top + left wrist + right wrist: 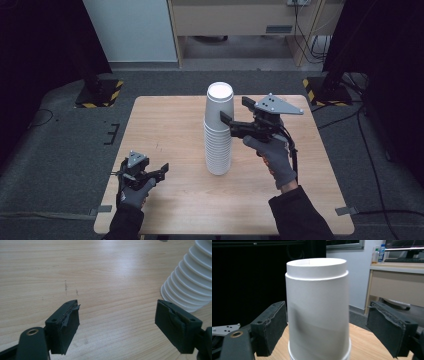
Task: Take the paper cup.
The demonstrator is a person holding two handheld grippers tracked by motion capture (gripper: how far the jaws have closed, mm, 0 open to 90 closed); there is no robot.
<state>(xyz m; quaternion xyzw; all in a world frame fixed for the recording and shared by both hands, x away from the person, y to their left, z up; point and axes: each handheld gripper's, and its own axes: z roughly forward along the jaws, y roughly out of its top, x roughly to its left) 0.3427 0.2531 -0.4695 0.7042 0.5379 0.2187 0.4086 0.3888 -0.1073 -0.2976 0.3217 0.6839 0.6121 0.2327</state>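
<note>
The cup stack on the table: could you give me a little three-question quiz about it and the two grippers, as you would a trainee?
1. Fill in: the left gripper hangs over the bare wooden table with its jaws ___.
2. Which gripper has the top cup between its jaws? A) left gripper B) right gripper
3. True or false: the cups in the white stack stand upside down.
Key: 1 open; 2 B; 3 true.
</note>
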